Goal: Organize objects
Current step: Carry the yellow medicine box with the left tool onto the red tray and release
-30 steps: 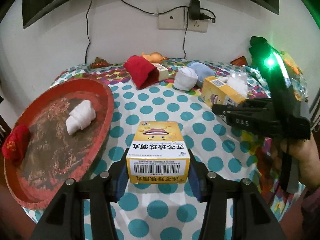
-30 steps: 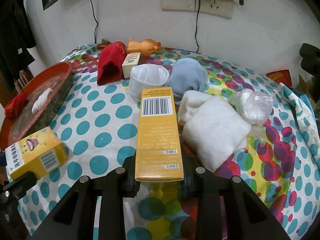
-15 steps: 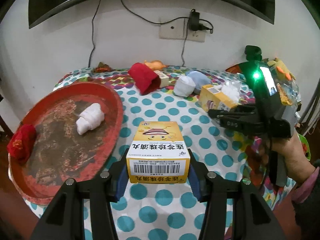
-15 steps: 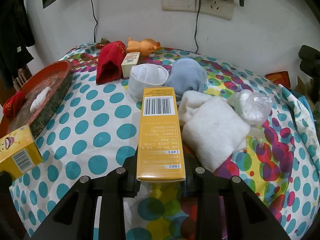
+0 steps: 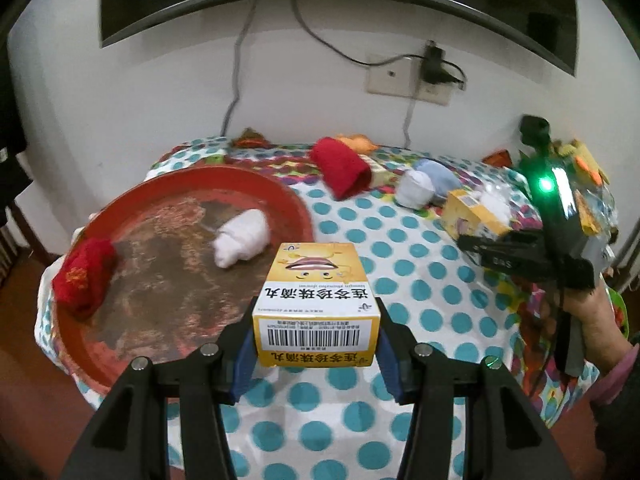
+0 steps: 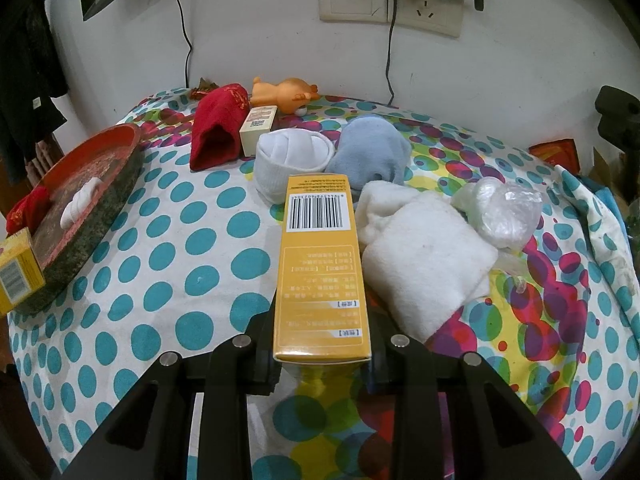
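My left gripper (image 5: pixel 316 344) is shut on a small yellow medicine box (image 5: pixel 316 304) and holds it above the table beside the red round tray (image 5: pixel 100 220). The tray holds a white rolled sock (image 5: pixel 242 236) and a red sock (image 5: pixel 84 276). My right gripper (image 6: pixel 322 356) is shut on a long yellow box (image 6: pixel 320 264), held over the dotted tablecloth (image 6: pixel 180 240). The right gripper also shows in the left wrist view (image 5: pixel 516 256), at the right.
On the table lie a red sock (image 6: pixel 216 132), a small cream box (image 6: pixel 258 124), a white rolled sock (image 6: pixel 292 164), a blue sock (image 6: pixel 370 152), white cloth (image 6: pixel 424 256), a plastic bag (image 6: pixel 500 212) and an orange toy (image 6: pixel 284 94). A wall with sockets stands behind.
My left gripper has lifted and pulled back and left with the small box, now next to the tray. The right gripper with the long box has barely moved.
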Motion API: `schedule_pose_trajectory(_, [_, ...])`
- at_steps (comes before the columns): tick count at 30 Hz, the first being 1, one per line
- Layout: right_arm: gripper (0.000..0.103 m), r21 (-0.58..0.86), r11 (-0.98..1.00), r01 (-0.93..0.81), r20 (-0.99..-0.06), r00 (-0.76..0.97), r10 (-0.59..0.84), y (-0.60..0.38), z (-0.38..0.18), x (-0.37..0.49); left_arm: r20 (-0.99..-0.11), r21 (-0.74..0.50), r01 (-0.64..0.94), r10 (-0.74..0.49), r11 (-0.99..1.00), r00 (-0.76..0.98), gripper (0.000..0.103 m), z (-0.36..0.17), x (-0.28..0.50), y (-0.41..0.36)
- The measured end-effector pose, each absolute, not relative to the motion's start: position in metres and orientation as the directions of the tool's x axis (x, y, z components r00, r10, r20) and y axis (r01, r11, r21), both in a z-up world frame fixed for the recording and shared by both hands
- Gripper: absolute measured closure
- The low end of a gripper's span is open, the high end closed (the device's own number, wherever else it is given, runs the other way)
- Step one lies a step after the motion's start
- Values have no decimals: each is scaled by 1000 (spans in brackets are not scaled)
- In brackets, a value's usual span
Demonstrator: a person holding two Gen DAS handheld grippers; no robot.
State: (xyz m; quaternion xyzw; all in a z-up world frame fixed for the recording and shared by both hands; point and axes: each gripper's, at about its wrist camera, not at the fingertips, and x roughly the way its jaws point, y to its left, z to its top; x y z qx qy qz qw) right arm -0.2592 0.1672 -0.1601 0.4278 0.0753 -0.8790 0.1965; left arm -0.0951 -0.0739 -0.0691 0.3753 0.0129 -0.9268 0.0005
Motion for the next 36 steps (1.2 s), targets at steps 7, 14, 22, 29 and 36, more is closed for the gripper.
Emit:
schedule_pose_trajectory(7, [74, 35, -912, 410, -782, -557, -281, 167, -160, -259, -693, 1, 82, -59, -997, -718, 51, -66, -93, -108])
schedule_pose_trajectory(14, [74, 36, -912, 410, -781, -557, -281, 167, -161, -259, -707, 33, 145, -126, -989, -696, 51, -71, -97, -141])
schedule_pose_trajectory(22, [74, 37, -912, 410, -781, -557, -282, 167, -161, -259, -717, 110, 195, -214, -975, -663, 51, -77, -108, -171])
schedule_pose_trajectory(29, [74, 37, -912, 410, -781, -557, -282, 166, -162, -258, -719, 181, 198, -267, -963, -641, 51, -87, -111, -188])
schedule_pose_trajectory(36, [74, 35, -912, 409, -781, -557, -281, 166, -161, -258, -727, 175, 220, -276, -960, -629, 51, -90, -114, -206])
